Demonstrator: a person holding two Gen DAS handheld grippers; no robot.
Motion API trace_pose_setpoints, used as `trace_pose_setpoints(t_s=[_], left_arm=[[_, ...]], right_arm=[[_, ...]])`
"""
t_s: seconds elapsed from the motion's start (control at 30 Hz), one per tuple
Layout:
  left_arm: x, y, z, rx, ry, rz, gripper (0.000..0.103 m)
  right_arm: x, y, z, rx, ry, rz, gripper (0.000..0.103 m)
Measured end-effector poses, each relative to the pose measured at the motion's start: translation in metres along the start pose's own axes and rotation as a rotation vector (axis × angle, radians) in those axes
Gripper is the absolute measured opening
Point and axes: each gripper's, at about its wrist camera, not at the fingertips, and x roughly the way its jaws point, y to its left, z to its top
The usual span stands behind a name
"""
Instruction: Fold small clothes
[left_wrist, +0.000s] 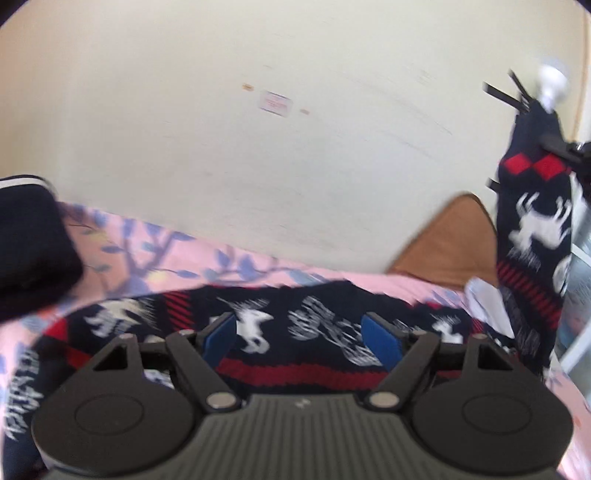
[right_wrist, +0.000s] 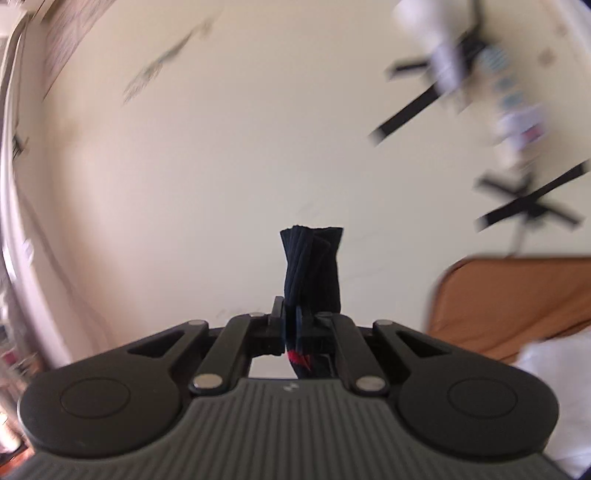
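Note:
A navy sweater (left_wrist: 325, 321) with white reindeer and red bands lies across the pink floral bedsheet (left_wrist: 147, 251). My left gripper (left_wrist: 299, 325) hovers just above its middle. It is open, with blue pads (left_wrist: 219, 338) wide apart and nothing between them. At the far right one end of the sweater (left_wrist: 532, 221) hangs lifted in the air from my right gripper (left_wrist: 565, 147). In the right wrist view that gripper (right_wrist: 297, 314) is shut on the sweater's ribbed navy edge (right_wrist: 314, 266), which sticks up past the fingertips against the wall.
A dark folded garment (left_wrist: 29, 240) sits on the bed at the left. A brown headboard (left_wrist: 450, 240) (right_wrist: 509, 302) stands against the cream wall (left_wrist: 258, 147). A white cloth (left_wrist: 484, 299) lies near it. Blurred black bars (right_wrist: 532, 206) cross the upper right.

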Motion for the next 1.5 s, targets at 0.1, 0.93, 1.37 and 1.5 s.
trace_pose_setpoints(t_s=[0.1,0.93,1.37,1.5], left_arm=[[-0.002,0.018,0.008,-0.037,-0.019,0.068,0.077],[-0.009,0.017,0.011,0.010,-0.011,0.069,0.077],[-0.042,0.119,0.034,-0.108,-0.035,0.327,0.077],[-0.037,0.131,0.019,-0.112,0.021,0.331,0.077]], right_arm=[[0.053,0.012,-0.026,0.040,0.132,0.082,0.008],[-0.072,-0.079,-0.099,0.059,0.152,-0.409,0.039],[0.187,-0.036,-0.072,-0.035,0.531,-0.107,0.067],[0.241,-0.063,-0.108,0.108,0.751,-0.148,0.069]])
